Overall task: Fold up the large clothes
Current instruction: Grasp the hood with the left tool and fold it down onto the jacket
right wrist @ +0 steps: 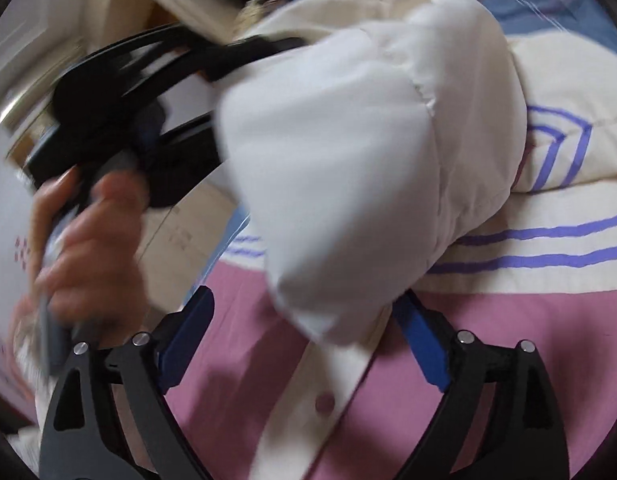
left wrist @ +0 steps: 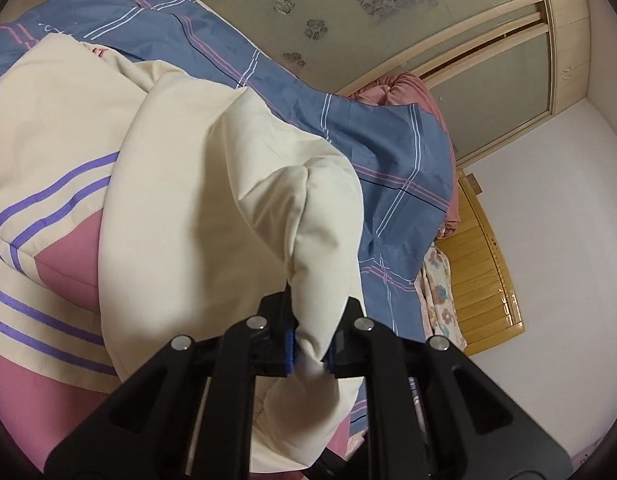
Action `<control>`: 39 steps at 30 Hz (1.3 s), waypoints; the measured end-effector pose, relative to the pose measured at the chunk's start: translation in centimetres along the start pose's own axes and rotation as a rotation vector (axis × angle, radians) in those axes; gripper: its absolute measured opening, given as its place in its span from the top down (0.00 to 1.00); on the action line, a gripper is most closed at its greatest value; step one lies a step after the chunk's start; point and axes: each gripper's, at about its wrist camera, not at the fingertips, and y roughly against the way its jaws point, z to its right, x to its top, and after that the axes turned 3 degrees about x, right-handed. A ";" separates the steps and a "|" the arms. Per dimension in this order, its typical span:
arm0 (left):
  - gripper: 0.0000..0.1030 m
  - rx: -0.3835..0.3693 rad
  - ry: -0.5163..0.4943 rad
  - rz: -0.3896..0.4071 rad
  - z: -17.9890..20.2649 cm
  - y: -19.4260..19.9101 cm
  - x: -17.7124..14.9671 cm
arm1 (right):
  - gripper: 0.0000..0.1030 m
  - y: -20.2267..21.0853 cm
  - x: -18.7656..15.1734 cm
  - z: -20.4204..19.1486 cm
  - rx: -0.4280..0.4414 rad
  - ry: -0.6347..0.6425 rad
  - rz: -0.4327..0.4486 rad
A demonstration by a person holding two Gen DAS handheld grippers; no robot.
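Left gripper (left wrist: 310,340) pinches cream jacket (left wrist: 228,184) over blue quilt (left wrist: 388,152).

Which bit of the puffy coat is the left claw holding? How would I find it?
Find the big blue plaid blanket on the bed. In front of it lies the cream coat with purple stripes and pink panels. The left claw pinches a plain cream sleeve, puffy and lifted, with no stripes or pink on it.

black grippers (right wrist: 304,344) (blue pads (right wrist: 422,354)), silver screws (right wrist: 464,337)
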 end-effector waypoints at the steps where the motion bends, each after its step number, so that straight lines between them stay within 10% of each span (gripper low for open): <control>1: 0.89 0.000 0.008 -0.001 -0.2 0.1 0.0 | 0.33 -0.1 0.1 0.3 -0.015 -0.019 0.021; 3: 0.89 0.003 0.021 -0.001 -0.9 0.1 0.2 | 0.80 0.5 0.3 0.3 -0.125 0.032 0.063; 11: 0.86 -0.089 0.017 -0.034 -1.4 0.5 -1.7 | 0.86 4.4 -3.4 -6.5 -0.912 0.952 0.460; 16: 0.85 0.023 0.143 -0.133 -6.4 -2.3 -4.5 | 0.76 2.8 -4.0 -0.9 -0.835 0.851 0.087; 21: 0.77 -0.031 0.281 -0.171 -11.2 -3.6 -6.8 | 0.24 5.1 -2.9 -0.1 -0.702 0.621 0.036; 26: 0.71 0.034 0.173 -0.129 -9.1 -2.8 -6.7 | 0.25 9.7 -1.1 1.1 -0.478 0.330 -0.003; 33: 0.66 0.251 -0.039 -0.078 -5.5 -2.5 -7.2 | 0.40 12.6 2.4 -4.5 0.180 0.270 0.190; 39: 0.61 0.319 -0.084 -0.064 -4.5 -2.6 -7.3 | 0.57 1.2 3.1 -1.6 0.076 0.161 -0.069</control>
